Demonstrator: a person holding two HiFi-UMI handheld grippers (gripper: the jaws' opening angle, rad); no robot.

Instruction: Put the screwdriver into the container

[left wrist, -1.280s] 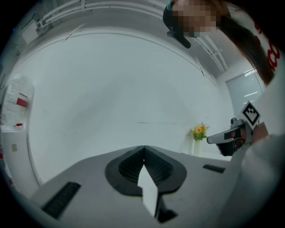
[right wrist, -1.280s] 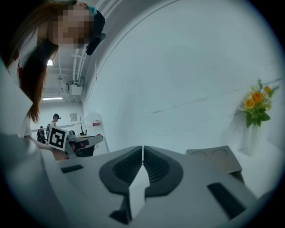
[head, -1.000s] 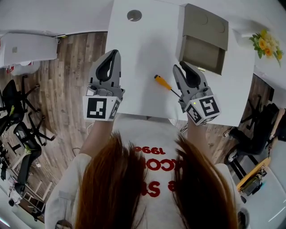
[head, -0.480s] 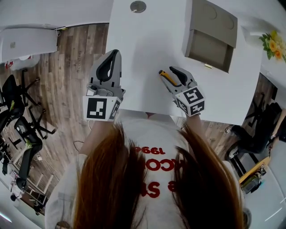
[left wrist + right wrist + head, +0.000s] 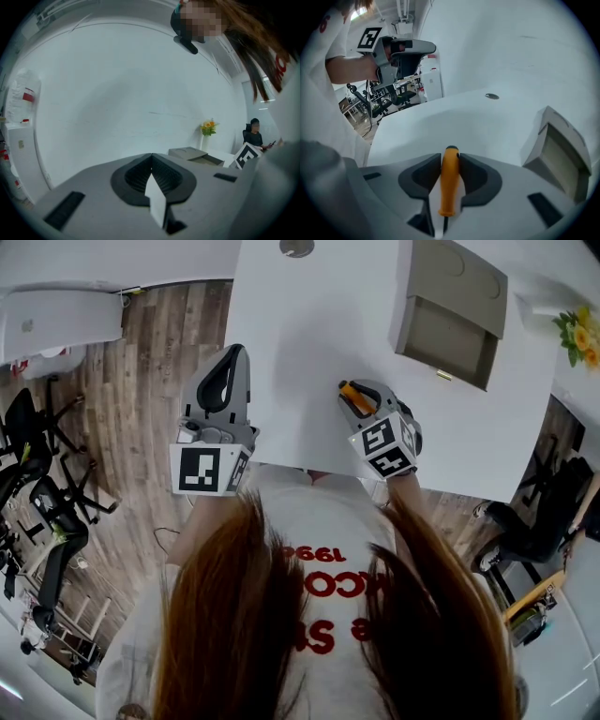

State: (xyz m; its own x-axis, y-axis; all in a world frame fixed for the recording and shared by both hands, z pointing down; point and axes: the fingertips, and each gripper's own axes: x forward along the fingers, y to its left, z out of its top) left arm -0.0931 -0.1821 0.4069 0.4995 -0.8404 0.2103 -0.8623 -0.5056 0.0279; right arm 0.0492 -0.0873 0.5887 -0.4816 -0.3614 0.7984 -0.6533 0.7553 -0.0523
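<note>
the right gripper point(image 5: 451, 158) is tilted steeply down over the table point(image 5: 309, 343) near its front edge, with the marker cube turned up toward the head. its jaws have just been closing and are pressed on the orange handle of the screwdriver point(image 5: 449, 187), which is gripped between them. the container point(image 5: 450, 310), an open grey box, is set toward the far right corner, well apart. the left gripper point(image 5: 240, 354) is held about level at the table's left edge, its jaws together with nothing in them.
</note>
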